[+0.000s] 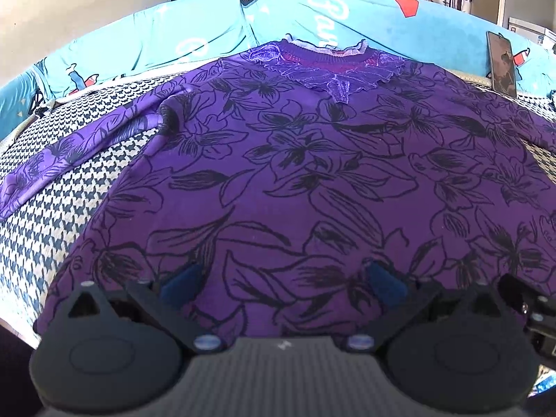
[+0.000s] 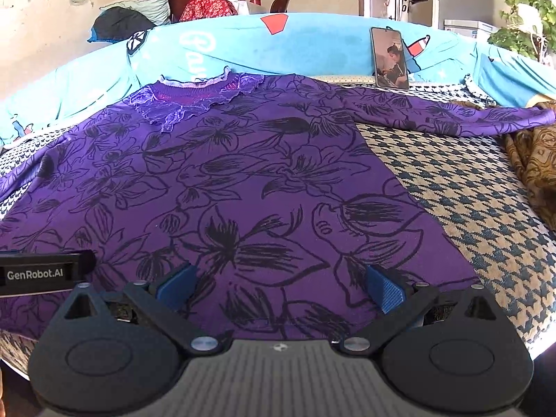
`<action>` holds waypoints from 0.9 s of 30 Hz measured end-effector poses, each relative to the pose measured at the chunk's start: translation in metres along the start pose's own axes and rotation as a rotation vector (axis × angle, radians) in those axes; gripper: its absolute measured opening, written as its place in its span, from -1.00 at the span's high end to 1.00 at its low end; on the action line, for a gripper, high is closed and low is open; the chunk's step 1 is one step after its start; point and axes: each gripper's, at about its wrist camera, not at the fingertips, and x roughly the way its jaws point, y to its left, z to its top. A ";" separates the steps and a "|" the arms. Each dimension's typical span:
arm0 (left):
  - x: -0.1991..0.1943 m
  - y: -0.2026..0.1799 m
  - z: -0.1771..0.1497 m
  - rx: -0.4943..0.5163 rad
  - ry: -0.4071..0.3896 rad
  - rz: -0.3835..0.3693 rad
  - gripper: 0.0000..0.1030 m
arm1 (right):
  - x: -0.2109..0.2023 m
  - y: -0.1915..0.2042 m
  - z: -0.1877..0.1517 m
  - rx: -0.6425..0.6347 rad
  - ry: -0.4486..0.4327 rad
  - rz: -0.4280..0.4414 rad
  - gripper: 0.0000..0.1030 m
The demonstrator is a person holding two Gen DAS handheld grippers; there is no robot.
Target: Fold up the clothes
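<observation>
Above the purple top's (image 1: 312, 180) hem we hold the left gripper (image 1: 283, 283) and right gripper (image 2: 279, 286) level, jaws wide, empty.

Open houndstooth cover (image 2: 469, 187) runs clear down the right half of the right wrist frame, free to pass until the brown patterned cloth (image 2: 531, 166) heaped at the right edge. At upper right a phone (image 2: 389, 57) leans against the blue cushion wall (image 2: 312, 41), and the purple top's sleeve (image 2: 451, 113) stretches across just below it. In the left wrist frame, bare cover shows only at lower left, crossed by the other sleeve (image 1: 69, 149).
</observation>
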 end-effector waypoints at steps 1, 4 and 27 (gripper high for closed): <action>0.000 0.000 0.000 0.002 0.001 0.001 -1.00 | -0.001 0.000 0.000 -0.003 0.009 0.006 -1.00; 0.000 0.000 -0.001 0.001 0.005 0.000 -1.00 | -0.004 -0.003 0.003 -0.004 0.040 0.036 -1.00; -0.004 0.000 -0.007 0.014 -0.007 -0.002 -1.00 | 0.004 -0.234 0.123 0.591 -0.282 -0.195 -0.58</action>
